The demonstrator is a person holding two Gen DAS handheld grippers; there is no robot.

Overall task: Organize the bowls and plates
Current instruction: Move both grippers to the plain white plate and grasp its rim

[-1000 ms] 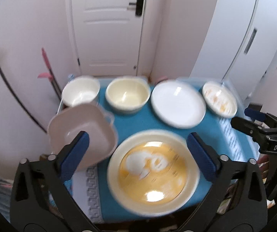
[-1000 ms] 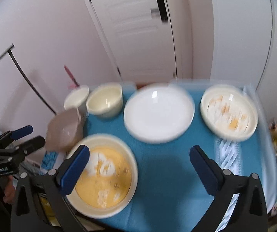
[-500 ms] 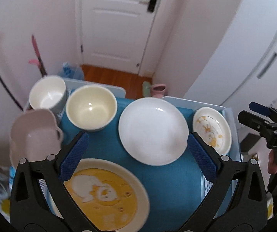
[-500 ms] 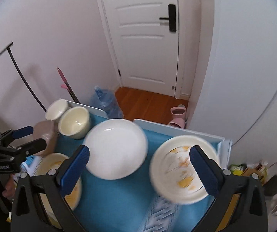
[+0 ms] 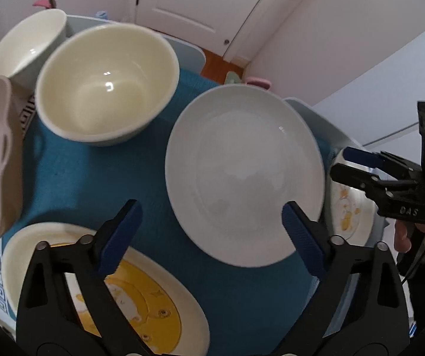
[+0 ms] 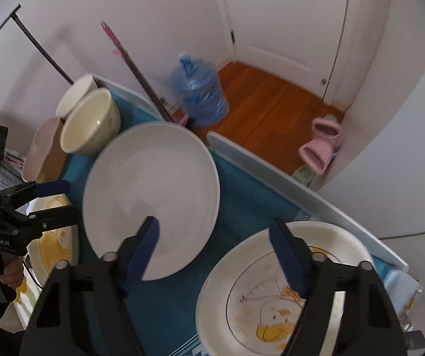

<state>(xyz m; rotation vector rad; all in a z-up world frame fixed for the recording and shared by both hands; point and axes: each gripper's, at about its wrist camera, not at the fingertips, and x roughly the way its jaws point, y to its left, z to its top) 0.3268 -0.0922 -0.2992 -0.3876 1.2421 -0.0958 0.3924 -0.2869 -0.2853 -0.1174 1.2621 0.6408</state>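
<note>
Both grippers have just been closing with nothing between the jaws: the left gripper [image 5: 209, 225] wide over the white plate [image 5: 243, 175], the right gripper [image 6: 215, 243] half-open above the duck plate's [image 6: 283, 296] rim. Bare blue cloth [image 5: 87, 178] separates the plates; behind stand the cream bowl [image 5: 105, 83] and white bowl [image 5: 25, 44] near the table's [image 6: 272, 169] far edge. "DAS" shows on the right gripper.

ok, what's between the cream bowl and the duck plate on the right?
The white plate lies between the cream bowl and the duck plate, with blue cloth in the gaps; the right wrist view shows it.
</note>
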